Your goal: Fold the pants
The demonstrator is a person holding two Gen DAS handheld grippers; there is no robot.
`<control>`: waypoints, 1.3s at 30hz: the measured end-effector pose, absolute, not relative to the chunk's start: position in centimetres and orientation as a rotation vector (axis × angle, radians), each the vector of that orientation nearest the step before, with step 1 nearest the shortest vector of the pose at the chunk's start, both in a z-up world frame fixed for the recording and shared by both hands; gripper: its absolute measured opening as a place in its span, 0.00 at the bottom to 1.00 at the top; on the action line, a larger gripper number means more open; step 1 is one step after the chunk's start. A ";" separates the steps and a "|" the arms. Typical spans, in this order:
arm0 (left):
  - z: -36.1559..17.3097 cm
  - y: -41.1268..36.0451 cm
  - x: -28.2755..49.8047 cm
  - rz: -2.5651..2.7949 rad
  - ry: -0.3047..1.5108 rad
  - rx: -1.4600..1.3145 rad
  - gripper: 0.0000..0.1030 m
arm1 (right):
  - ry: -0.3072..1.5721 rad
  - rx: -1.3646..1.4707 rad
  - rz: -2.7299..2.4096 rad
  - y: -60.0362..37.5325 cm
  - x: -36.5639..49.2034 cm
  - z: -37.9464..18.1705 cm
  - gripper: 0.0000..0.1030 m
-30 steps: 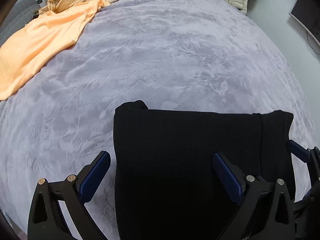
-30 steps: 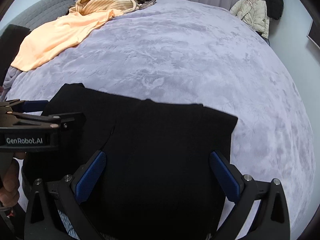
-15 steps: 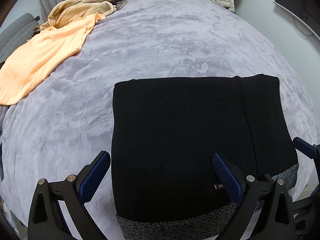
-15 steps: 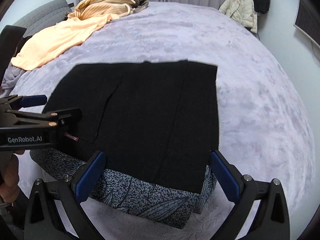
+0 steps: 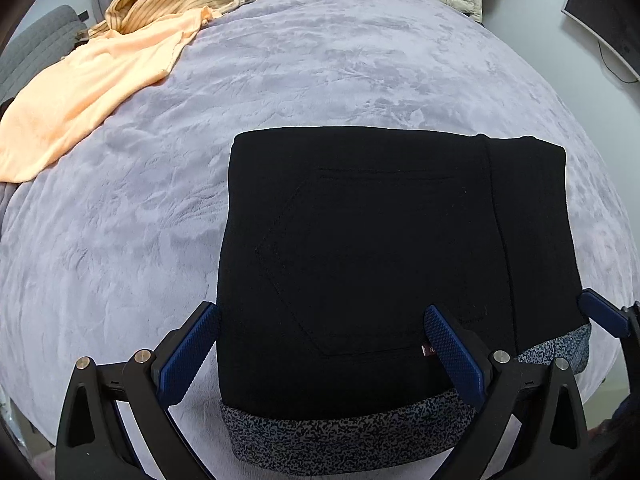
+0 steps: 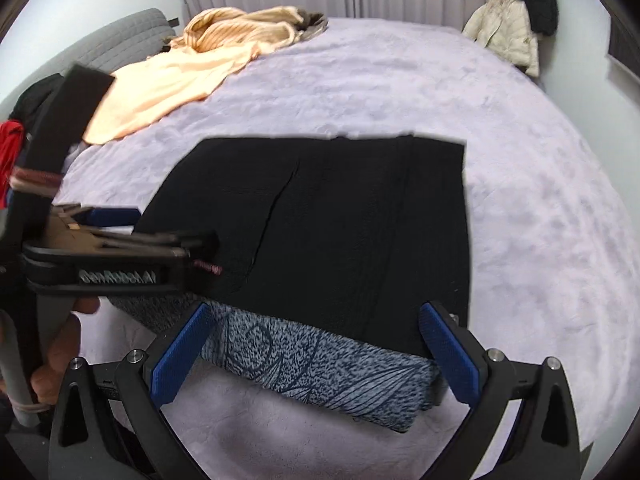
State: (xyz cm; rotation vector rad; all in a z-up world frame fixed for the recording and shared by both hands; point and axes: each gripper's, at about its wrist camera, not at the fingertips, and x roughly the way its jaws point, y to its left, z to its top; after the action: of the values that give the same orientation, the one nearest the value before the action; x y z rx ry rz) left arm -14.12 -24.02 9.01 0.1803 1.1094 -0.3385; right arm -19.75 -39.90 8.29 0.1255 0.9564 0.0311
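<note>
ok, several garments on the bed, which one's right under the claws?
The folded black pants, stacked on a speckled grey garment, with both claws open above. The orange top and striped top lie at the far left edge.

Pants (image 5: 384, 264): black, folded into a flat rectangle, speckled grey lining showing along the 6 o'clock edge.
Place: on the lilac bedspread (image 5: 320, 72), near its 6 o'clock edge.

Both grippers empty, fingers spread wide.

The left gripper (image 5: 318, 354) points forward, its blue-padded fingers (image 5: 188, 354) far apart with nothing between them. The right gripper (image 6: 316, 354) is likewise wide apart and grips nothing. In the right wrist view the left gripper shows side-on at the left edge, with the person's hand (image 6: 56, 356) wrapped round its handle below.
</note>
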 end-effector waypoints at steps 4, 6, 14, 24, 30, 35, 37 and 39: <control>9.5 -24.3 -14.4 -0.331 1.102 0.198 0.99 | 0.960 0.095 0.021 -39.7 -19.5 8.2 1.00; 10.1 -24.2 -14.7 -0.325 1.091 0.199 0.99 | 0.934 0.097 -0.001 -39.7 -20.1 9.3 1.00; 12.1 -24.4 -16.7 -0.343 1.047 0.194 0.99 | 0.920 -0.058 -0.157 -38.3 -21.4 11.6 1.00; 11.2 -23.3 -17.1 -0.265 1.077 0.143 0.99 | 0.954 0.011 -0.196 -39.1 -20.9 11.2 1.00; 11.4 -23.2 -17.5 -0.236 1.047 0.165 0.99 | 0.975 0.008 -0.189 -38.3 -20.9 10.7 1.00; 11.7 -23.3 -17.7 -0.238 1.036 0.183 0.99 | 0.988 -0.013 -0.183 -37.5 -20.7 10.6 1.00; 11.7 -23.3 -17.7 -0.237 1.037 0.182 0.99 | 0.993 -0.020 -0.183 -37.4 -20.7 10.6 1.00; 11.7 -23.2 -17.5 -0.237 1.043 0.177 0.99 | 0.997 -0.023 -0.182 -37.3 -20.6 10.5 1.00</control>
State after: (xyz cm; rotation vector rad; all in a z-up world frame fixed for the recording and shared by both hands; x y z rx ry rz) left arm -17.53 -23.23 11.69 0.1766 1.0434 -0.2369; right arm -20.62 -37.33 10.54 -0.0228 0.9966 -0.1819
